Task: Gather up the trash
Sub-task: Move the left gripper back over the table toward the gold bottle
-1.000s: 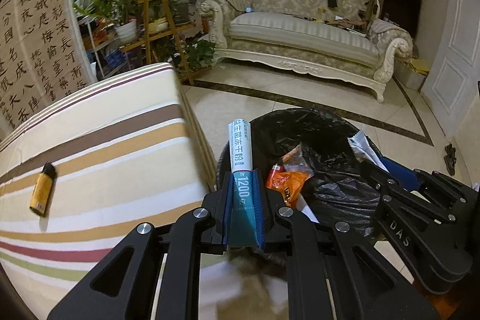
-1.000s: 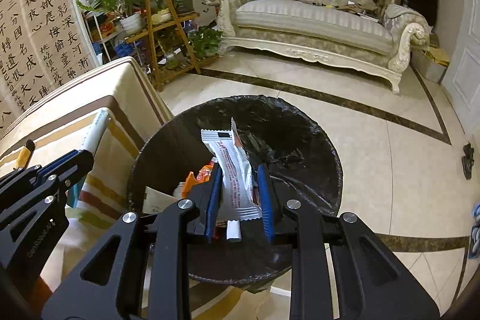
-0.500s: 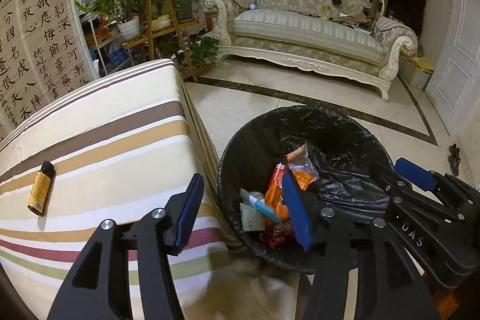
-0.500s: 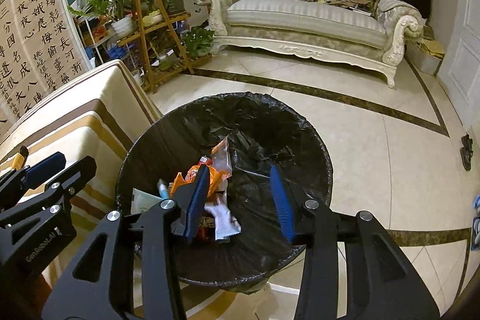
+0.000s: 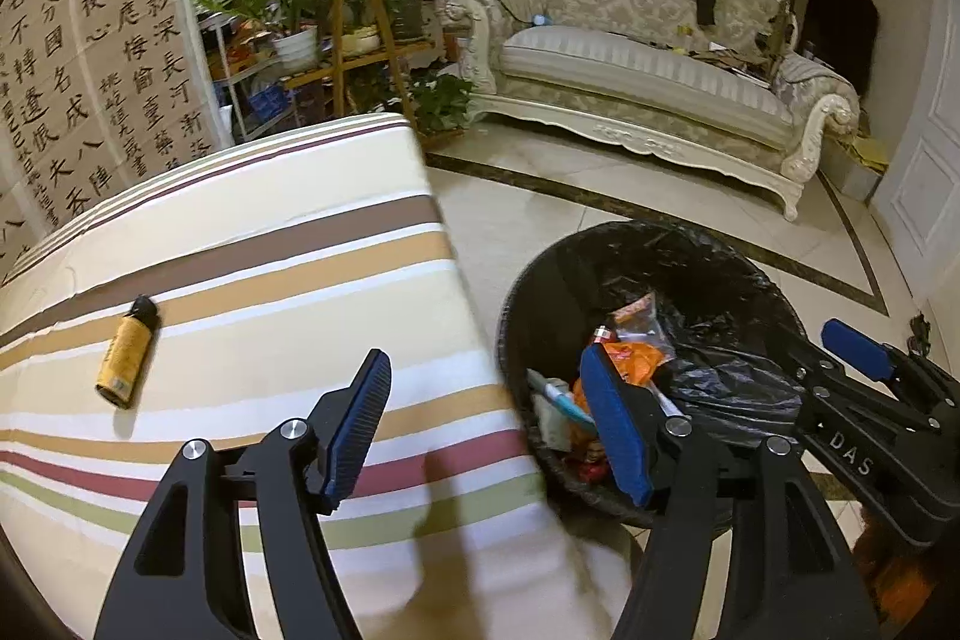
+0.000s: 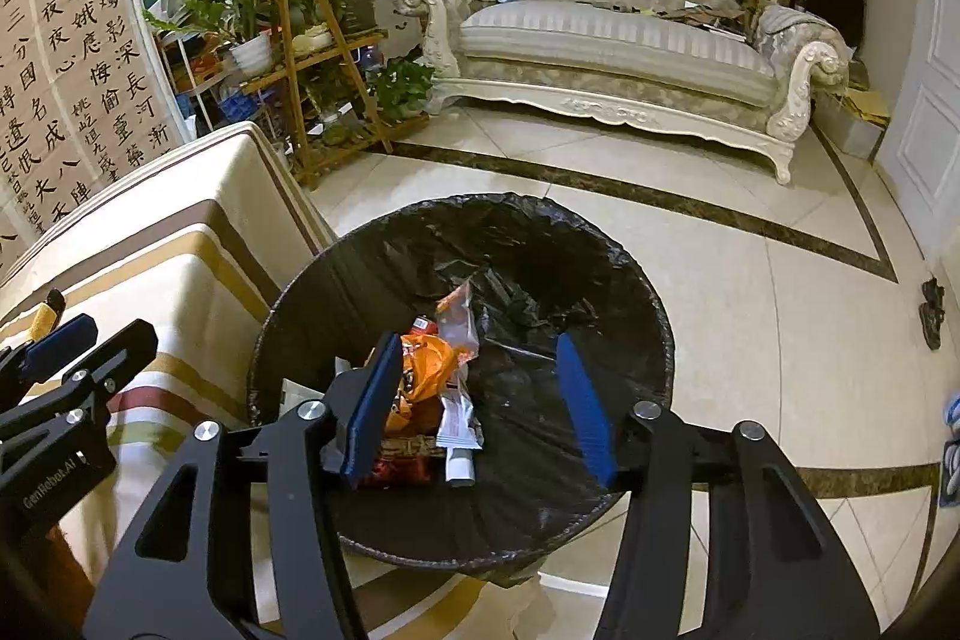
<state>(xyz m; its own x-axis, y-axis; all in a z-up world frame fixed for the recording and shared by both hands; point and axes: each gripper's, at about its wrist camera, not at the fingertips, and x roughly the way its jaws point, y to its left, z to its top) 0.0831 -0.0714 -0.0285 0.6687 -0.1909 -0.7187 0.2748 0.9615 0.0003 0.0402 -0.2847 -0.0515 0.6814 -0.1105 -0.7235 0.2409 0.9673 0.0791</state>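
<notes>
A trash bin lined with a black bag [image 5: 708,244] [image 6: 420,232] stands on the floor beside the striped table. Inside lie an orange wrapper [image 6: 429,370], a white packet [image 6: 459,415] and a teal-and-white tube [image 5: 561,397]. My left gripper [image 5: 489,427] is open and empty, over the table's edge and the bin's left rim. My right gripper [image 6: 480,400] is open and empty above the bin; it also shows in the left wrist view [image 5: 858,358]. A yellow lighter [image 5: 126,352] with a black cap lies on the table, left of my left gripper.
The table with a striped cloth [image 5: 270,280] fills the left. A cream sofa [image 5: 648,100] stands at the far wall, plant shelves [image 5: 336,40] at the back left, a calligraphy screen [image 5: 90,58] on the left. Tiled floor [image 6: 750,310] lies right of the bin.
Both grippers opened: the left let go of the teal-and-white tube, the right of the white packet, and both fell into the bin. The left gripper has since shifted left, toward the table.
</notes>
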